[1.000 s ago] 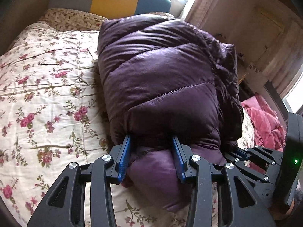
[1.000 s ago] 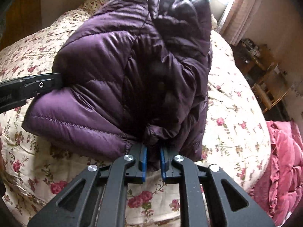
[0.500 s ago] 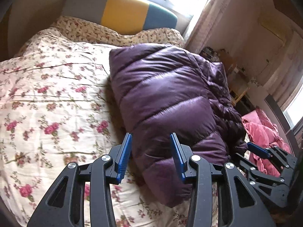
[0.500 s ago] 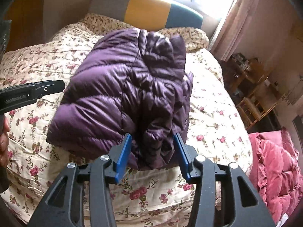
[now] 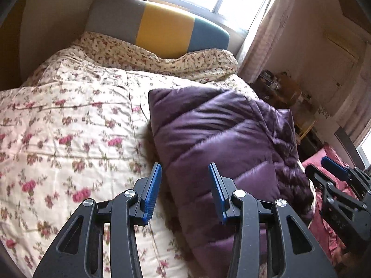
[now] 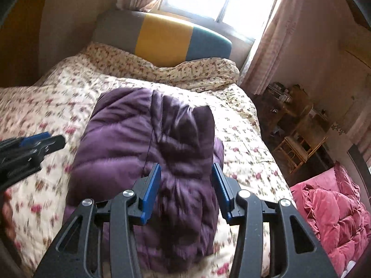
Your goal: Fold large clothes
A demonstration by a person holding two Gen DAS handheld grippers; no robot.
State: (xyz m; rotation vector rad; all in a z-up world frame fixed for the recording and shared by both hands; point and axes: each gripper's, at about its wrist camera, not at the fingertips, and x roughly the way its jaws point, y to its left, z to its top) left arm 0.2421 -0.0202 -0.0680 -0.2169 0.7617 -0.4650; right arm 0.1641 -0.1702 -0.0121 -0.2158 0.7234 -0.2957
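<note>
Both grippers hang above the bed (image 5: 69,127) with nothing in them: the left gripper (image 5: 184,185) and the right gripper (image 6: 186,185) each have their blue fingers (image 6: 151,190) spread apart. The purple puffer jacket (image 6: 148,153) (folded into a bundle) lies on the floral quilt, near the striped headboard (image 5: 162,27).

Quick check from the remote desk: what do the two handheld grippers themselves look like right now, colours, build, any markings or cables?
Both match: the left gripper and the right gripper have matte black plastic linkage arms with triangular cut-outs, round silver pivot screws, and two flat blue fingers with finely ribbed edges. No cables, lettering or sleeves are visible in either wrist view.
</note>
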